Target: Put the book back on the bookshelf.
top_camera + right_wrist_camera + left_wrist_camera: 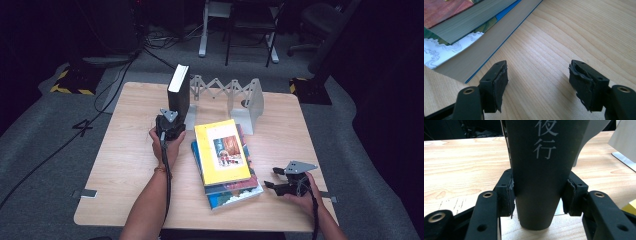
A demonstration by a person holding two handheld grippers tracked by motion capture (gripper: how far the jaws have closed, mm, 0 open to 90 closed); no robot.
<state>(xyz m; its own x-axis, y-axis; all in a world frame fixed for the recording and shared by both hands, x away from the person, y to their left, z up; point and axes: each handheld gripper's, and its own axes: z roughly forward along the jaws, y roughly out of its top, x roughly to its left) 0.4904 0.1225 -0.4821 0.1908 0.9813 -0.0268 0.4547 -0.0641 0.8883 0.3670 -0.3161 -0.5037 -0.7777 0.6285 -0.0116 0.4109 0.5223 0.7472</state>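
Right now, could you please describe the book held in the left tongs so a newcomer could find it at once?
On the wooden table, look to the far side, at the left end of the white folding book rack. There the black book stands upright, gripped low by the left tongs. Unlike the colourful books stacked flat, it is dark and vertical.

**Lighting and picture quality**

High view: surface (130,150) lit evenly from above, room around it near black; soft, slightly grainy. Left gripper view: dark book (539,170) close, edges stretched, faint sheen on spine. Right gripper view: bright wood, soft shadows under the tongs (539,85), near parts blurred.
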